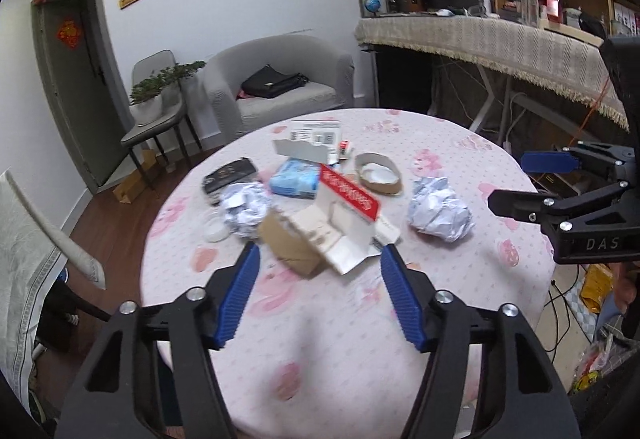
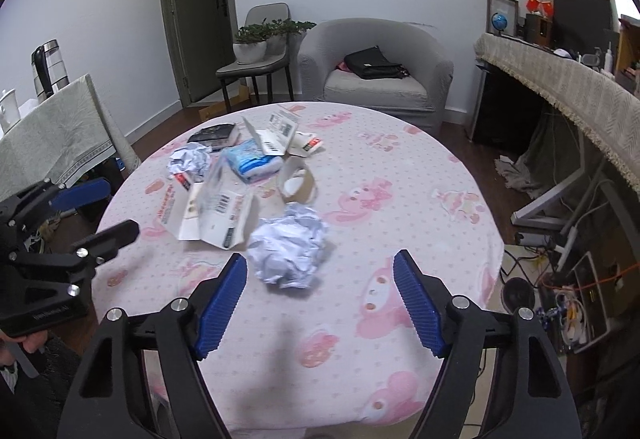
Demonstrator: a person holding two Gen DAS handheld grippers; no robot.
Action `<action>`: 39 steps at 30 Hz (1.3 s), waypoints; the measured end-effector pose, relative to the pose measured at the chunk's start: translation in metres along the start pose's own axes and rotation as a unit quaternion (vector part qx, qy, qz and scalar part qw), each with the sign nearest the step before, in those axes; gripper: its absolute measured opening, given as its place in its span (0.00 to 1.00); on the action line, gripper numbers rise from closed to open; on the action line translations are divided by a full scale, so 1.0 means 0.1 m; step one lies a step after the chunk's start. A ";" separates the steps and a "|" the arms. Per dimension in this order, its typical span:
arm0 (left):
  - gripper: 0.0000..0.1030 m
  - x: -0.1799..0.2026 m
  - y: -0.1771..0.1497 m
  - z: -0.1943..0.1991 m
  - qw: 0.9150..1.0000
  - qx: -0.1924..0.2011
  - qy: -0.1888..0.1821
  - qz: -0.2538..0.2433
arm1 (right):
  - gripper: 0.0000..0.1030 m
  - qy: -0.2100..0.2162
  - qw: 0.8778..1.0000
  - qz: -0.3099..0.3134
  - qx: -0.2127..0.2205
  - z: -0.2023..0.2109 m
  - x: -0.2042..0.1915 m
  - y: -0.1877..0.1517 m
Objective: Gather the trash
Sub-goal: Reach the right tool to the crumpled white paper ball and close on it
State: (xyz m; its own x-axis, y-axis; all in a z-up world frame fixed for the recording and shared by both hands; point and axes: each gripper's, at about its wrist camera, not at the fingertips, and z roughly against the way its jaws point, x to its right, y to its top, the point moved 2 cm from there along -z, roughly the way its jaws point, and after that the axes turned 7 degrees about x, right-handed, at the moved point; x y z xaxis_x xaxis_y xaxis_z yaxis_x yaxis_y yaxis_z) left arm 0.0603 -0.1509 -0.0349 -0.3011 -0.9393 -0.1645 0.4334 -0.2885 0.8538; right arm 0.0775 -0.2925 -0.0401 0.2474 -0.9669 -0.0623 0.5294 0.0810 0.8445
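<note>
A: What lies nearest on the round desk [image 2: 400, 175]?

B: Its pink cartoon-print cloth, bare at the near edge. The left gripper [image 1: 318, 259] hovers over it, fingers released, nothing between them; just past their tips sit a torn brown carton [image 1: 292, 245] and an opened white box with a red flap [image 1: 344, 211].

A: And the right gripper [image 2: 320, 267]?

B: Fingers also spread and empty. A crumpled paper ball [image 2: 290, 249] lies on the cloth just ahead, between their tips, untouched.

A: Farther along?

B: A second paper ball [image 1: 245, 207], a blue tissue pack [image 1: 294, 179], a tape roll core [image 1: 378, 173] and a black booklet [image 1: 229, 179], clustered mid-desk.

A: Beyond the desk?

B: A grey armchair [image 2: 376, 67] carrying a black bag [image 2: 374, 65], a chair with potted plants [image 2: 268, 35], a grey-green door [image 2: 200, 19], and red hangings on the white wall. To the right runs a long cloth-covered side table [image 1: 496, 39].
</note>
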 end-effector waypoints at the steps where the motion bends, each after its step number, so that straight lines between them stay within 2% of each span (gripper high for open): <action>1: 0.62 0.04 0.01 -0.04 1.000 -0.001 -0.001 -0.002 | 0.74 0.001 1.000 -0.004 0.001 0.00 0.04 0.00; 4: 0.55 0.16 0.04 -0.17 1.000 -0.006 -0.002 -0.013 | 0.74 0.006 1.000 -0.017 0.000 -0.03 0.15 0.00; 8: 0.53 0.26 0.05 -0.34 1.000 -0.017 0.002 -0.023 | 0.74 0.012 1.000 -0.019 0.004 -0.04 0.22 0.01; 10: 0.50 0.27 0.05 -0.41 1.000 -0.022 0.003 -0.022 | 0.74 0.014 1.000 -0.019 0.004 -0.05 0.24 0.02; 12: 0.42 0.26 0.05 -0.50 0.999 -0.032 0.008 -0.016 | 0.74 0.017 1.000 -0.022 0.003 -0.08 0.27 0.02; 16: 0.40 0.22 0.07 -0.63 0.999 -0.042 0.006 0.003 | 0.74 0.025 0.999 -0.024 0.000 -0.13 0.31 0.03; 18: 0.34 0.21 0.08 -0.70 0.999 -0.045 0.008 0.008 | 0.74 0.035 0.999 -0.029 -0.003 -0.17 0.32 0.03; 21: 0.30 0.17 0.07 -0.77 0.998 -0.057 0.006 0.021 | 0.74 0.060 0.997 -0.035 -0.013 -0.25 0.32 0.01; 25: 0.21 0.12 0.06 -0.84 0.997 -0.069 0.008 0.029 | 0.74 0.071 0.997 -0.032 -0.026 -0.36 0.28 0.02; 26: 0.15 0.10 0.06 -0.88 0.997 -0.076 0.005 0.034 | 0.74 0.074 0.996 -0.032 -0.027 -0.37 0.26 0.02; 29: 0.13 0.07 0.06 -0.90 0.995 -0.081 -0.007 0.053 | 0.74 0.083 0.995 -0.033 -0.034 -0.40 0.22 0.01; 35: 0.04 0.03 0.11 -0.79 0.996 -0.069 -0.015 0.061 | 0.74 0.095 0.994 -0.023 -0.043 -0.41 0.13 -0.01; 39: 0.03 0.00 0.16 -0.70 0.995 -0.068 -0.028 0.064 | 0.74 0.097 0.994 -0.014 -0.051 -0.44 0.06 0.00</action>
State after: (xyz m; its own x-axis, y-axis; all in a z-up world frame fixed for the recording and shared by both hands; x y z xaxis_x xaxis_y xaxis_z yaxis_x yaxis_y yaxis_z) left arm 0.1268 -0.1690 -0.0558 -0.2815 -0.9591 -0.0285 0.5814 -0.1941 0.7901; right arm 0.1146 -0.2880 -0.0640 0.3784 -0.9047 -0.1959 0.6150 0.0875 0.7837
